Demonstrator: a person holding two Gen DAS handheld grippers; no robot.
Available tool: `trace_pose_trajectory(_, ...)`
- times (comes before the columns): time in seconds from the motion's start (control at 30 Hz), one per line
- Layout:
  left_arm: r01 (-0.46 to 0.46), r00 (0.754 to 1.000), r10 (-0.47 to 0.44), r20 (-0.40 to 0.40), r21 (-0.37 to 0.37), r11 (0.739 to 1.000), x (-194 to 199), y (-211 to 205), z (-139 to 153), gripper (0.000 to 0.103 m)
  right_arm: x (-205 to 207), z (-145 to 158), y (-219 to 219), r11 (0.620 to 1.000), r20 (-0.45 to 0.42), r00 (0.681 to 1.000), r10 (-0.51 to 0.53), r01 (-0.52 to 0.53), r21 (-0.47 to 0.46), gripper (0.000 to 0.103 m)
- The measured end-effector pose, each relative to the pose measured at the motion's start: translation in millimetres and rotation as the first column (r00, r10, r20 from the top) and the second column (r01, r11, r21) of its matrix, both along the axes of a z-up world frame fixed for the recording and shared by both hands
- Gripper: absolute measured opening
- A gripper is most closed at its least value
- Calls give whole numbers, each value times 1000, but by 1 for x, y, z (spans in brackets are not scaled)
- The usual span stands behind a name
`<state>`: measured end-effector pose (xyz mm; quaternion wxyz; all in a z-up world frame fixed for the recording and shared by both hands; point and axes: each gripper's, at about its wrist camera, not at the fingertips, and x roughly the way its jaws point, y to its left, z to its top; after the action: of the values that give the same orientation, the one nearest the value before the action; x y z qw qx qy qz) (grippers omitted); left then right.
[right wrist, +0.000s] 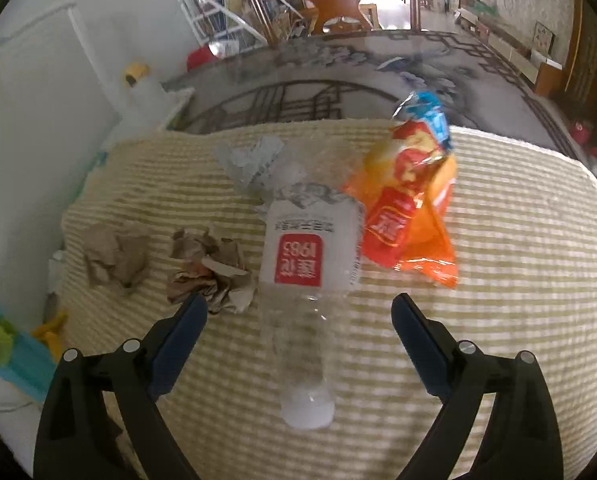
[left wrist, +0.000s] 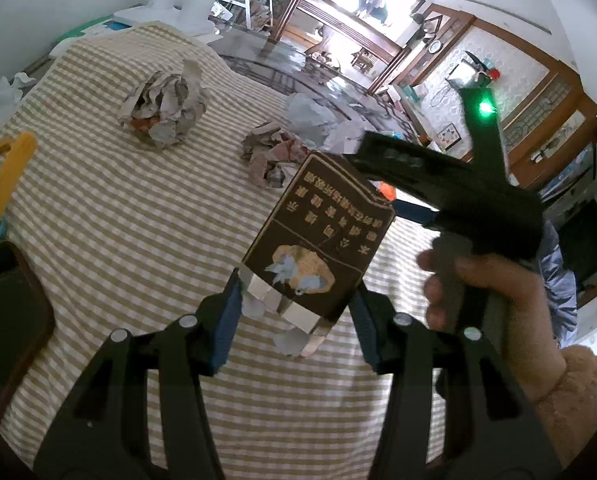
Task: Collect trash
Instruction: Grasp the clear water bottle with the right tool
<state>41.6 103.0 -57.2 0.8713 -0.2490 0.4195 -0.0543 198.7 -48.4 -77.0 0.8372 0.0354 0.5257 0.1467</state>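
in the left wrist view, a yellow handle [left wrist: 8,180] sits at the far left, its blue base cut off by the edge. on the checked cloth [left wrist: 118,220] of the desk lie two paper wads, one [left wrist: 164,110] farther back and one [left wrist: 268,156] partly hidden behind the dark box [left wrist: 318,236]. the left gripper [left wrist: 296,312] is closed on that box at its lower end and holds it tilted above the cloth; the foil end and a few pale scraps below it are hard to make out. to the right, a hand [left wrist: 486,292] in a fuzzy sleeve holds the right gripper's black body [left wrist: 458,188], blurred, its fingers hidden behind the box.

in the right wrist view, two brown wads [right wrist: 114,258] [right wrist: 208,270] lie at left, then a clear bottle [right wrist: 310,280] lying cap toward the camera, its top end lost under crumpled white paper [right wrist: 254,164]. just right, touching it, is an orange wrapper [right wrist: 412,204], blurred. the right gripper [right wrist: 300,318] stands wide above the bottle, holding nothing.
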Motion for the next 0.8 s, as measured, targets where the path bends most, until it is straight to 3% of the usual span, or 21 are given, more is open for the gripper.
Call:
trace_pose_trajectory(0.23,0,1000,0,-4,-2,1000,1,1,0,49,2,-28,8,1000,-84,996,11,-11,6,87)
trace_pose_trajectory(0.27,-1,1000,1,-6,-2,1000,2,1,0,49,1,-31,9,1000,-96,995,17,-16,10,83)
trace_pose_trajectory(0.37,-3,1000,3,-11,-4,1000,2,2,-1,49,-2,-35,15,999,-111,993,51,-51,-2,48)
trace_pose_trajectory(0.4,-4,1000,4,-12,-4,1000,2,2,-1,49,-5,-34,15,998,-113,992,57,-56,5,45)
trace_pose_trajectory(0.67,-5,1000,5,-21,-3,1000,3,2,-3,49,-34,-23,-7,993,-98,991,94,-86,79,45)
trace_pose_trajectory(0.8,-5,1000,5,-21,-3,1000,4,2,-3,49,-60,-19,-25,992,-96,988,122,-117,56,45)
